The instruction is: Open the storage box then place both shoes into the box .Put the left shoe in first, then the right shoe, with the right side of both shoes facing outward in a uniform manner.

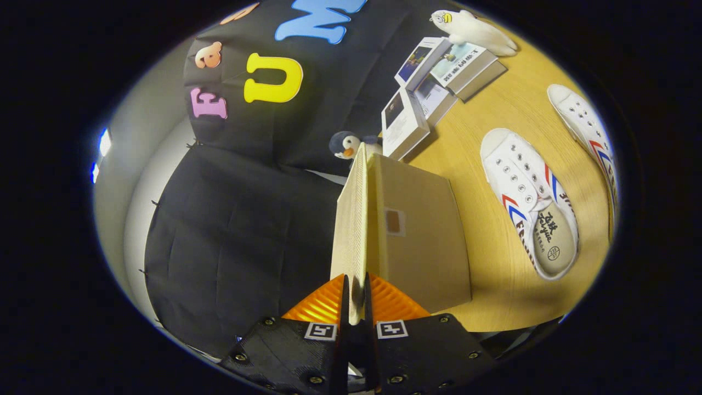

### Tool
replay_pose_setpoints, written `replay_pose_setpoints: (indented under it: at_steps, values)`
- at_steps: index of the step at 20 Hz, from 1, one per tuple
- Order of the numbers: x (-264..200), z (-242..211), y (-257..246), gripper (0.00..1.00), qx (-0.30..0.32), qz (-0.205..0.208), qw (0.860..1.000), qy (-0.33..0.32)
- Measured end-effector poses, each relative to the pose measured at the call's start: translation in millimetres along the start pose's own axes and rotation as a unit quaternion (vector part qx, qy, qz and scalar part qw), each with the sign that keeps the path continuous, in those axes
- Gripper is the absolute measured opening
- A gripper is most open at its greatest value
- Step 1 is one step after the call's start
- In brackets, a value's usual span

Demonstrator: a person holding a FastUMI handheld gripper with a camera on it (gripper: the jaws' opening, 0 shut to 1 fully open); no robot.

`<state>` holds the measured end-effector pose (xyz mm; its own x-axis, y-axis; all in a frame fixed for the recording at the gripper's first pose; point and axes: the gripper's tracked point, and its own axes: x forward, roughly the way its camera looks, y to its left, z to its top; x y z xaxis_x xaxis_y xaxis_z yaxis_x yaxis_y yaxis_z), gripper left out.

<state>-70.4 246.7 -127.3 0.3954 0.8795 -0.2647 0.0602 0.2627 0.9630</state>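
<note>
My gripper is shut on the thin edge of the beige lid of the storage box, with both fingers pressing on it. The lid runs edge-on straight ahead from the fingers, lifted away from the beige box body, which stands on the wooden table. Two white canvas shoes with red and blue stripes lie on the table beyond the box: the nearer shoe shows its open insole, and the farther shoe lies past it. The whole view is rolled to one side.
A stack of books lies on the table behind the box. A small penguin toy peeks out past the lid's far end. A white plush animal rests on the books. The black cloth wall closes the back.
</note>
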Motion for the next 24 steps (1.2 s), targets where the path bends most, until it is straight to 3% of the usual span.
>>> replay_pose_setpoints:
  at_steps: [14,24]
  values:
    - [19.1,-1.5,114.5,0.12,-0.069,0.078,0.994,0.027]
    - [71.9,-31.7,167.6,0.12,-0.134,0.088,0.986,0.052]
